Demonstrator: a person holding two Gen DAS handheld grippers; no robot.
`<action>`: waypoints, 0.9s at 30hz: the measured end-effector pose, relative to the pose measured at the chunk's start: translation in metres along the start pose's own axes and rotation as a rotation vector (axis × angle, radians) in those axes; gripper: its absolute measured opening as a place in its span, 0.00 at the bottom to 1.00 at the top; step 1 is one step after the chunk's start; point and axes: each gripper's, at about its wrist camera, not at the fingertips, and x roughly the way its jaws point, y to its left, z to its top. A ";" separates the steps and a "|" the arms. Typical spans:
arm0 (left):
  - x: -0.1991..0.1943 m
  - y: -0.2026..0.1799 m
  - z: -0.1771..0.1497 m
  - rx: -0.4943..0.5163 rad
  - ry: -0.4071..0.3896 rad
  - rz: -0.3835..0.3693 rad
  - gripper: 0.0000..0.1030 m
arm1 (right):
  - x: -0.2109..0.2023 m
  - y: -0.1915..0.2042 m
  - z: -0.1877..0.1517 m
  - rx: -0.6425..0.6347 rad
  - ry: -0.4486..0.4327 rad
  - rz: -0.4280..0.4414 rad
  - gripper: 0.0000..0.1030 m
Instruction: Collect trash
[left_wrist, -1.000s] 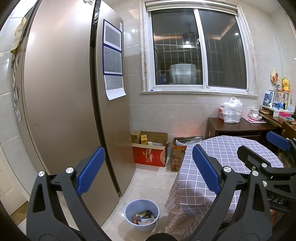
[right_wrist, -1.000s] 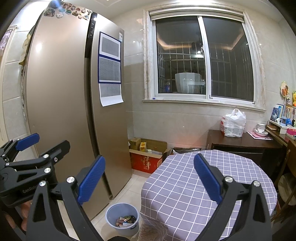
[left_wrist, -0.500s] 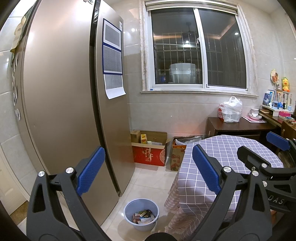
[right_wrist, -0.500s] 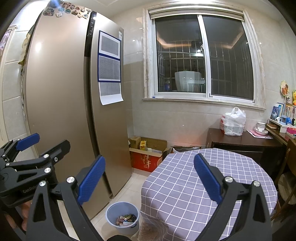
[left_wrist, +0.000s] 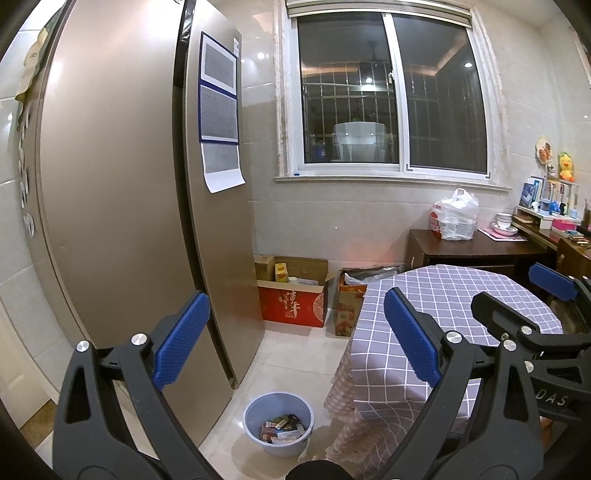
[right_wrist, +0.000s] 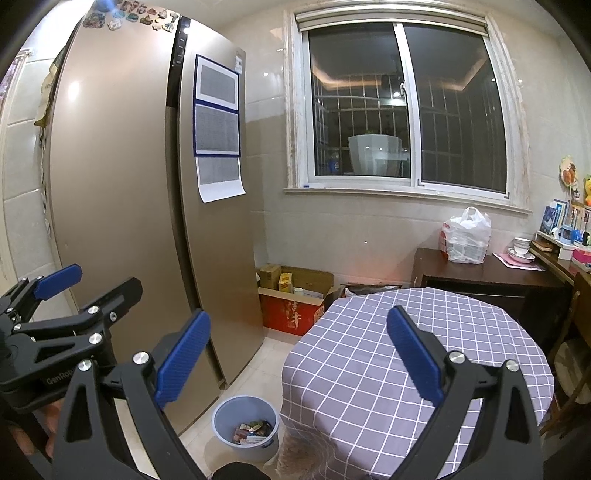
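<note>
A light blue bin (left_wrist: 279, 422) stands on the floor between the fridge and the round table, with several wrappers of trash (left_wrist: 282, 431) in it. It also shows in the right wrist view (right_wrist: 245, 428). My left gripper (left_wrist: 297, 334) is open and empty, held high above the bin. My right gripper (right_wrist: 299, 350) is open and empty, above the table's left edge. The table (right_wrist: 417, 362) has a purple checked cloth with nothing on it. Each gripper shows at the other view's edge.
A tall bronze fridge (left_wrist: 129, 206) fills the left. Cardboard boxes (left_wrist: 295, 299) sit on the floor under the window. A dark wooden sideboard (right_wrist: 480, 273) at the back right holds a white plastic bag (right_wrist: 466, 236) and bowls.
Both views have shifted very slightly; the grippers stay open and empty.
</note>
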 end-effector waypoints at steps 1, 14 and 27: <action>0.001 0.001 0.001 0.001 0.000 -0.001 0.91 | 0.000 -0.001 0.001 0.000 0.000 -0.002 0.92; 0.004 0.008 0.003 -0.001 0.003 0.001 0.91 | 0.002 0.002 0.005 0.007 0.012 0.009 0.92; 0.003 0.011 0.007 0.001 0.010 0.007 0.91 | 0.008 0.001 0.007 0.010 0.028 0.020 0.92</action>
